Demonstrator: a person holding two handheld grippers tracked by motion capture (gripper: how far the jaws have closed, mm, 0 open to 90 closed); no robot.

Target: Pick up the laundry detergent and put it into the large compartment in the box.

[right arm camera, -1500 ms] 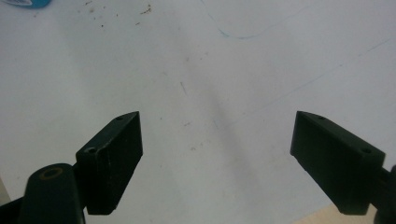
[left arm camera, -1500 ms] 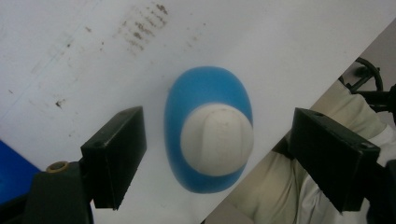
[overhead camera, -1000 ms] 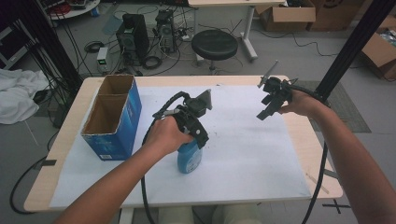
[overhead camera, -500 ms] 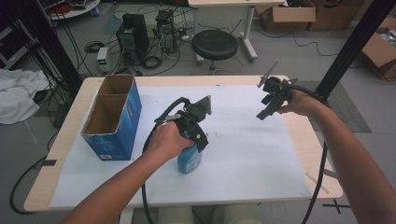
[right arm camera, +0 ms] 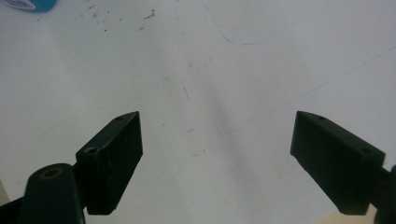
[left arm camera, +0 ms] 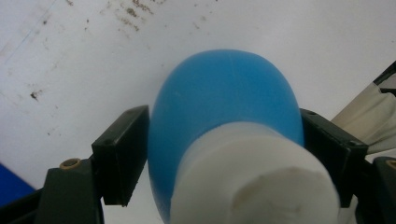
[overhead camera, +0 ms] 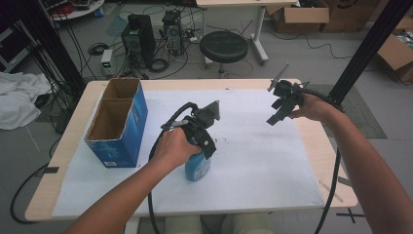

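The left gripper is positioned near the centre of the table, directly over a blue bottle that stands upright on the white sheet. In the left gripper view, both black jaws press against opposite sides of the blue bottle just below its white cap, so the left gripper is closed on it. The left hand holds the gripper body, with the cable looping up at 12 o'clock. At 9 o'clock from the bottle, well apart, stands an open blue cardboard box with two compartments. The right gripper is held above the sheet at 2 o'clock from the bottle, well apart from it. In the right gripper view its jaws stand wide apart with nothing between them above the bare, lightly speckled sheet.
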